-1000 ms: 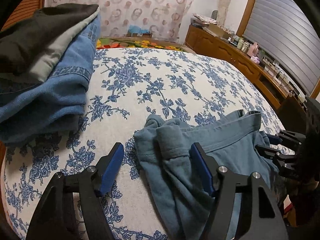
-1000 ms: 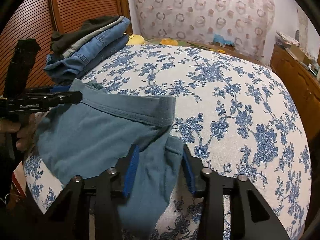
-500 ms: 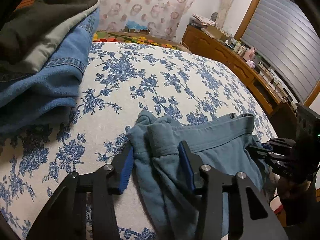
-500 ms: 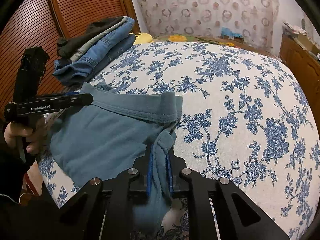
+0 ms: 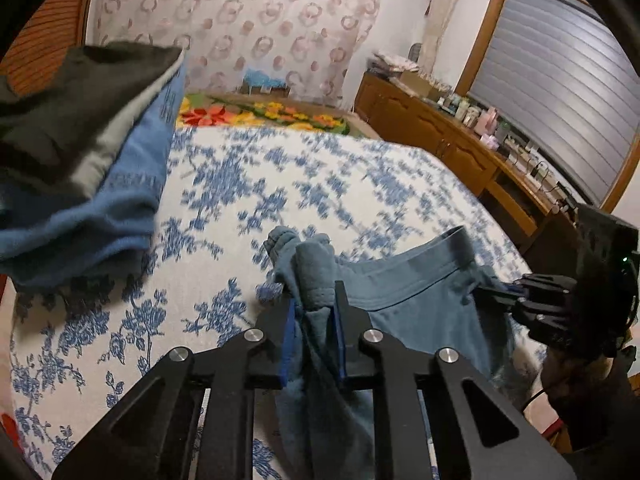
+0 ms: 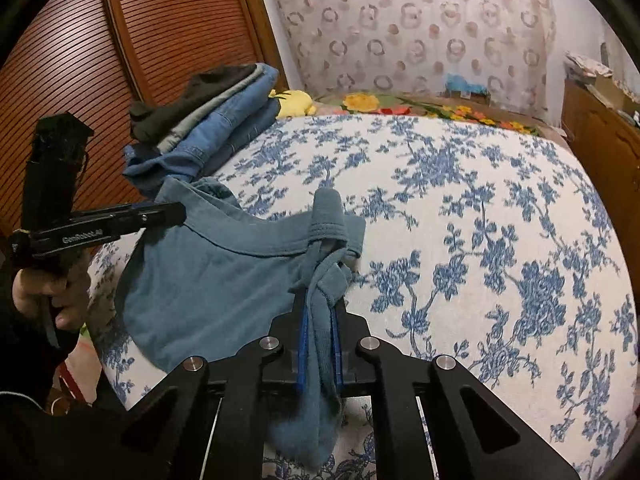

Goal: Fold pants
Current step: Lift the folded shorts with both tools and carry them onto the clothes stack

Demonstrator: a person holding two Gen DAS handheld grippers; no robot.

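Teal pants (image 5: pixel 404 304) lie crumpled at the near edge of the bed (image 5: pixel 304 184), on its white cover with blue flowers, part of the cloth hanging off the near side. The left tongs (image 5: pixel 314 312) are clamped on a bunched fold at the left end of the waistband, the fabric squeezed between the blue pads and trailing down below them. The right tongs (image 6: pixel 319 320) are clamped on the other end of the waistband, where a twisted strip of cloth runs between the blue pads and droops toward the floor. Between the two grips the waistband stretches in a shallow curve across the cover. A stack of folded clothes (image 6: pixel 208 120), denim under grey and dark pieces, sits at the far left corner of the bed, well apart from the pants. A brown slatted door (image 6: pixel 120 40) stands behind the stack, and a patterned curtain (image 6: pixel 420 28) hangs at the far end.
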